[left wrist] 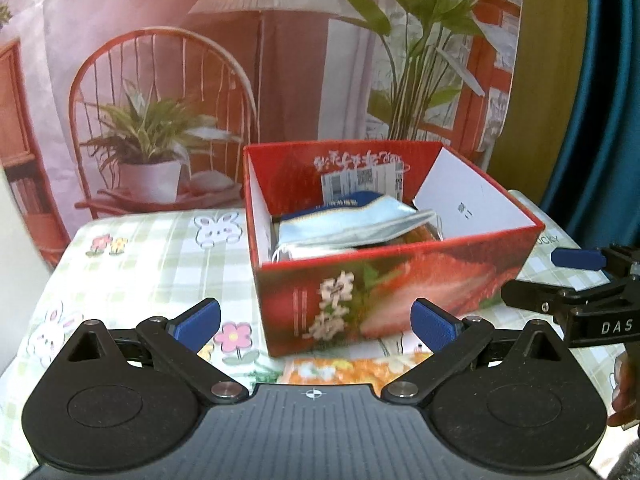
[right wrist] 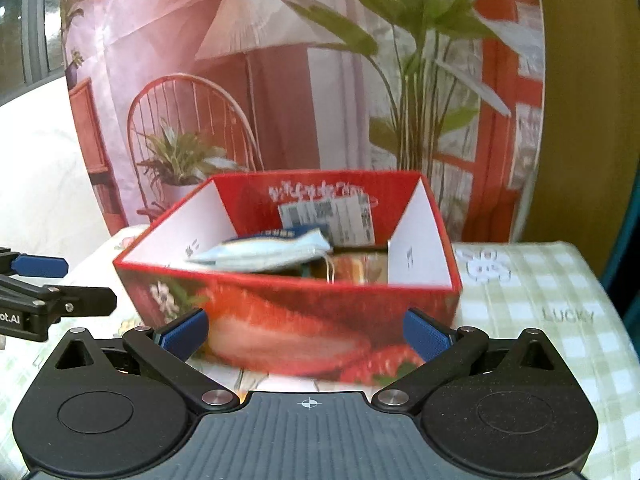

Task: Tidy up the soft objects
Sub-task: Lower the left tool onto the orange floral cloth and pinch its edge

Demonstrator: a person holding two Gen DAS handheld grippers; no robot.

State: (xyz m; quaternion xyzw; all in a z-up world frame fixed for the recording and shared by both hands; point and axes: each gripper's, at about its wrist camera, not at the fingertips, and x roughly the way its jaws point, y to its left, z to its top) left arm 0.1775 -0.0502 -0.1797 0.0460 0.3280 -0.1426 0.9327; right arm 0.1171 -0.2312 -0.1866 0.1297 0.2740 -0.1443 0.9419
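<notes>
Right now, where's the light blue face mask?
In both wrist views, the face mask lies inside the red strawberry box on the checked tablecloth, atop other packets, ahead of both open grippers.

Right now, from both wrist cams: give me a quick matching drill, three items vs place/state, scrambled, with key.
Items:
1. red strawberry box
2. light blue pouch
3. left gripper

Place/state:
A. open, holding nothing
B. lying inside the box, on top of the pile
C. standing on the checked tablecloth

Pairs: 1-C, 2-B, 3-A
</notes>
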